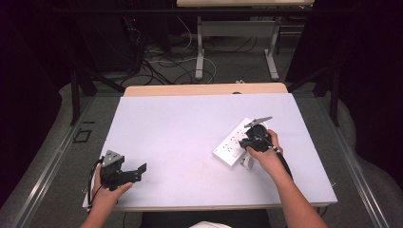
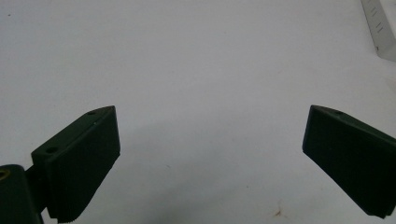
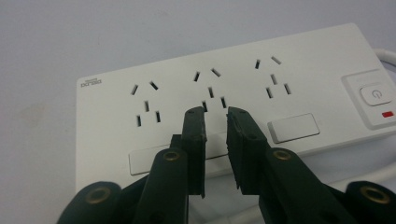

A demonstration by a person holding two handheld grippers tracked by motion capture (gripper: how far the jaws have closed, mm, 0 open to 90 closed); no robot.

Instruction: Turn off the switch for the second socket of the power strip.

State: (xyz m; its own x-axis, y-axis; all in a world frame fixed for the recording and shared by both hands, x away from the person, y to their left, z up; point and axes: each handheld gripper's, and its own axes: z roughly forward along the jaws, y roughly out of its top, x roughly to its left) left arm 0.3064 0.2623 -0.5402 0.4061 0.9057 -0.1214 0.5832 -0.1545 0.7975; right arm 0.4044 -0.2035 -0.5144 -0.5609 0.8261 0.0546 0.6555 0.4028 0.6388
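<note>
A white power strip (image 1: pixel 231 143) lies slantwise on the white table top (image 1: pixel 180 133), right of the middle. In the right gripper view the power strip (image 3: pixel 243 74) shows three socket groups and a power switch (image 3: pixel 376 95) with a red mark at its right end. My right gripper (image 3: pixel 215 111) hangs just above the strip's middle socket, its jaws a narrow gap apart with nothing between them. In the high view, a hand holds the right gripper (image 1: pixel 248 141) over the strip. My left gripper (image 1: pixel 135 172) rests near the front left corner, and its jaws (image 2: pixel 212 108) stand wide open over bare table.
The strip's white cable (image 3: pixel 388 57) leaves its switch end, and a white piece (image 1: pixel 246 163) lies by the right hand. A corner of the strip (image 2: pixel 385 28) shows far off in the left gripper view. Beyond the table's far edge (image 1: pixel 204 89) are floor cables and another table's legs.
</note>
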